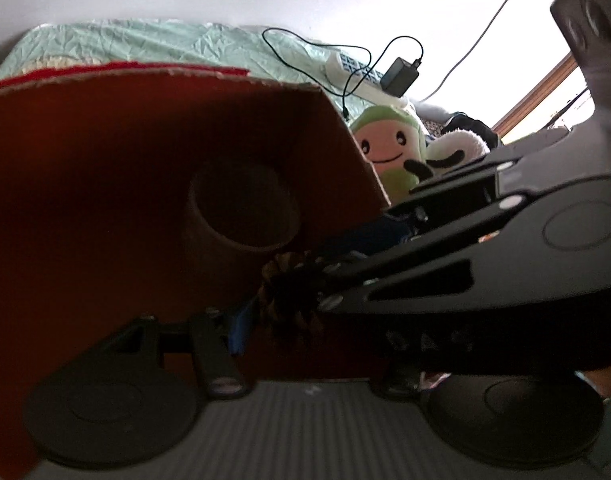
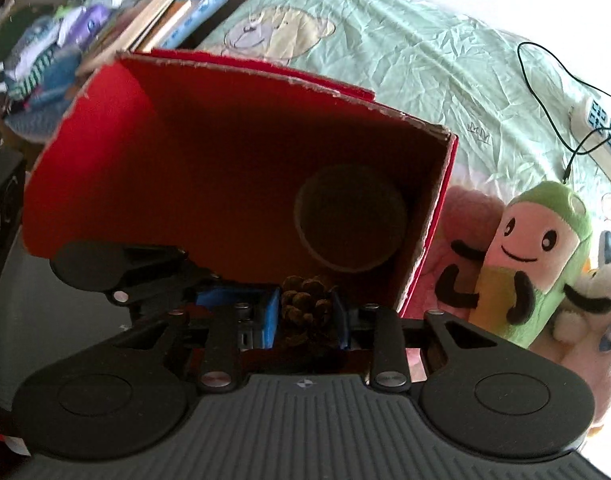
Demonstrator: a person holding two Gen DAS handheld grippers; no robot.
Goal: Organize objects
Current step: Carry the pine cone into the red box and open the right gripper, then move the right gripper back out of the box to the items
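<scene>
Right tongs are clamping a pine cone between the blue pads, sitting at the near open edge of the red cardboard box. From the left wrist view, the right tongs are reaching in from the right with the pine cone at their tip, over the box's near edge. Left tongs: one blue pad is showing just beside the cone, the other side is hidden behind the right tool, so I cannot tell if they are parted or closed.

Box is lying on a bed with a crinkled mint-green cover; torn, fuzzy cardboard rim, matte red inside. A round brownish tube-like roll is sitting in the far right corner of the box; too dark to say more.

Pine cone: brown, woody, open scales, rough and bumpy. Judging it light, stiff but brittle; scales could be snapping off under a hard squeeze. Not slippery, since scales are catching on the pads. Best hold is across the widest middle, light pressure, as it is being held now.

Beside the box: a green-and-pink plush with a smiling face, soft and fuzzy. A black cable is trailing over the cover.
</scene>
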